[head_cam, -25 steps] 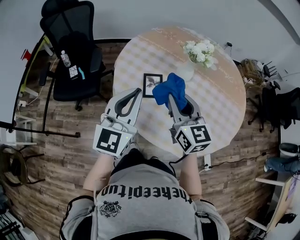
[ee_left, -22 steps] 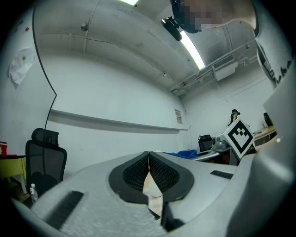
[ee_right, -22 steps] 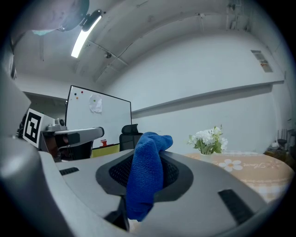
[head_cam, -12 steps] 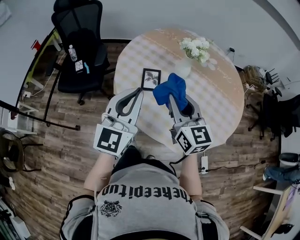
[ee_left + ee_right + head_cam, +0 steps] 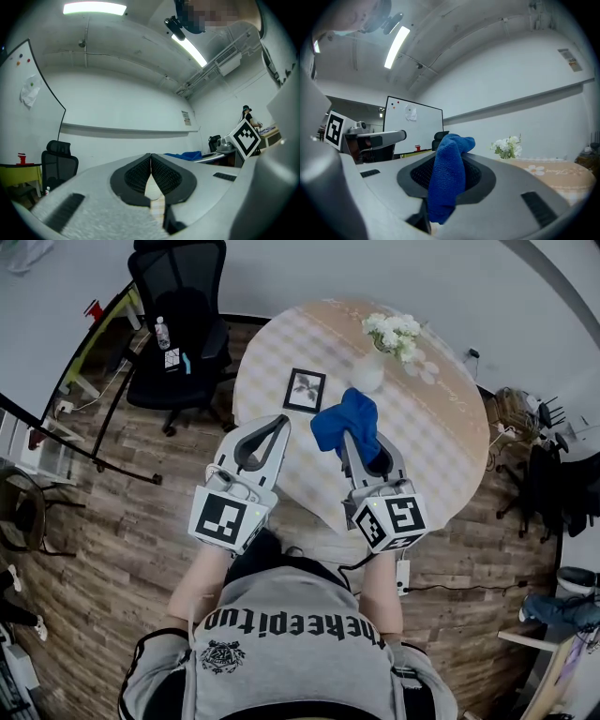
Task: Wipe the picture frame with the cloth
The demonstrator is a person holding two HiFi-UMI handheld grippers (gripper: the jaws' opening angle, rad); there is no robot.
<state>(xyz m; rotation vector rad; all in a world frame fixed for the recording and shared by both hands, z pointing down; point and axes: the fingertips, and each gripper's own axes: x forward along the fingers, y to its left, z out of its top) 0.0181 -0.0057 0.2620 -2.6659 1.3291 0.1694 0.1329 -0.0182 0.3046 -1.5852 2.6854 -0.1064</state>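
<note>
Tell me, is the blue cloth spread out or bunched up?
Bunched up: the blue cloth is a crumpled lump, pinched in the jaws of the right gripper, none of it laid flat.

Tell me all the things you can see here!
table: one, round, beige checked cover, centre.
picture frame: one, black, flat on the table's left part.
flowers: one bunch, white, in a pale vase at the table's far side.
cloth: one, blue, pinched in the right gripper.
office chair: one, black, on the wooden floor left of the table.
whiteboard: one, white, by the wall.
left gripper: one, grey, jaws together, empty, over the table's near edge.
right gripper: one, grey, shut on the cloth.
person's shirt: one, grey, bottom.
</note>
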